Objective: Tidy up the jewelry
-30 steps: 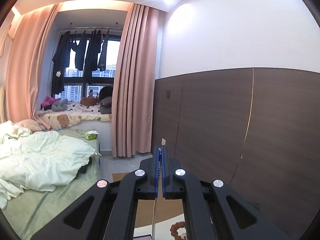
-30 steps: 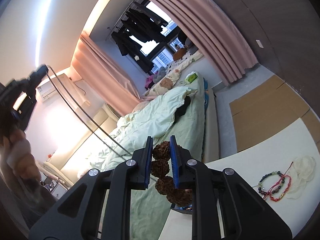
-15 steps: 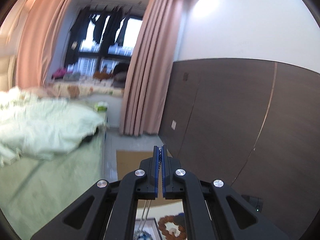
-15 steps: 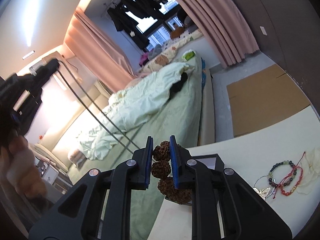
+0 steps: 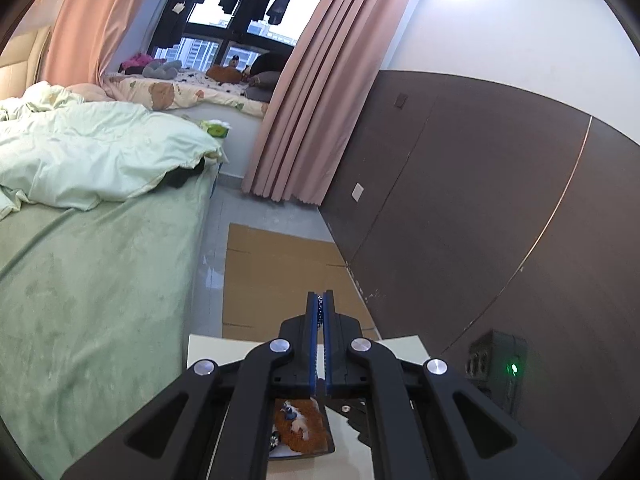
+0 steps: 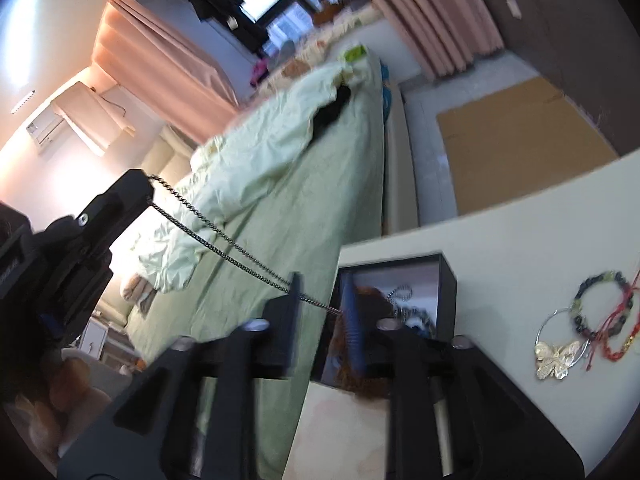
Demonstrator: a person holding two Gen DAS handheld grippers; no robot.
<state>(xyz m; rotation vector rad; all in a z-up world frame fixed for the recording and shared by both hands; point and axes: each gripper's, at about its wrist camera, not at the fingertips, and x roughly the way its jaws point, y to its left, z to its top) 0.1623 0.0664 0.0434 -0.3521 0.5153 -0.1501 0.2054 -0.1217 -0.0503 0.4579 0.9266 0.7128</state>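
My left gripper is shut on a thin dark metal chain pinched at its tips. In the right wrist view the left gripper is at the upper left, and the chain hangs from it in a long slant down to the black box. My right gripper hovers over the box's left side with its jaws opening. The brown knobbly bead bracelet lies blurred in the box behind the right finger, not pressed by the pads. From the left wrist it shows as the bracelet in the box.
The box stands on a white table by a green bed. A beaded bracelet, red cord bracelets and a hoop with a butterfly charm lie to the right of the box. A dark panelled wall is on the right.
Both grippers have come down towards the table and the box. The right jaws have parted and the brown bead bracelet has left them. The left gripper still pinches the chain.
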